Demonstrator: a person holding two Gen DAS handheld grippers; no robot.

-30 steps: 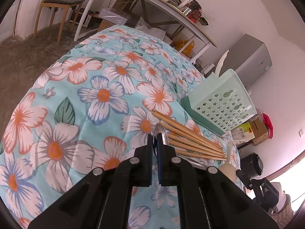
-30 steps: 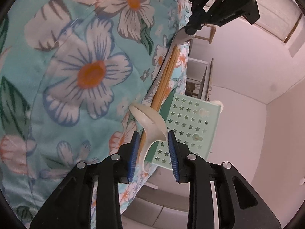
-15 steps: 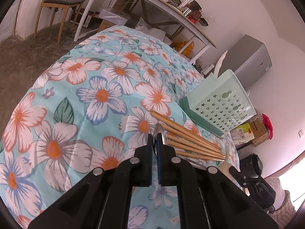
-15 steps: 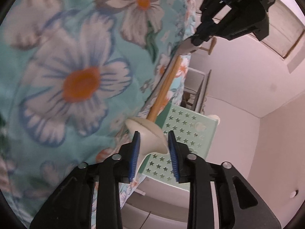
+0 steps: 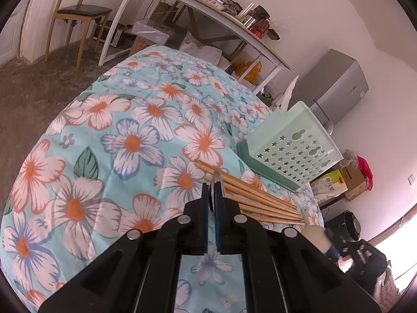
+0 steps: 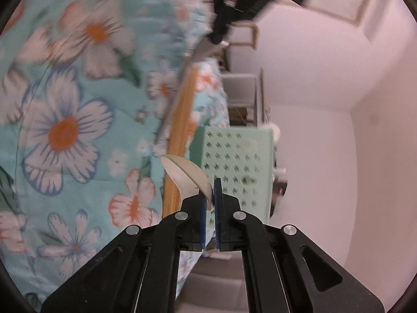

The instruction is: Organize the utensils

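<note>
The right tongs (image 6: 210,195) have just closed on the white spoon (image 6: 186,173), lifting it off the floral worktop (image 5: 109,120) near the far-edge green basket (image 5: 294,143), while the left tongs (image 5: 213,195) stay clamped on a metal utensil (image 5: 216,180) over the chopsticks (image 5: 260,200).

Left gripper (image 5: 213,191) clamped on a thin metal utensil (image 5: 216,180), wooden chopsticks (image 5: 256,198) fanned on floral cloth (image 5: 125,140), mint perforated basket (image 5: 294,148) just beyond
</note>
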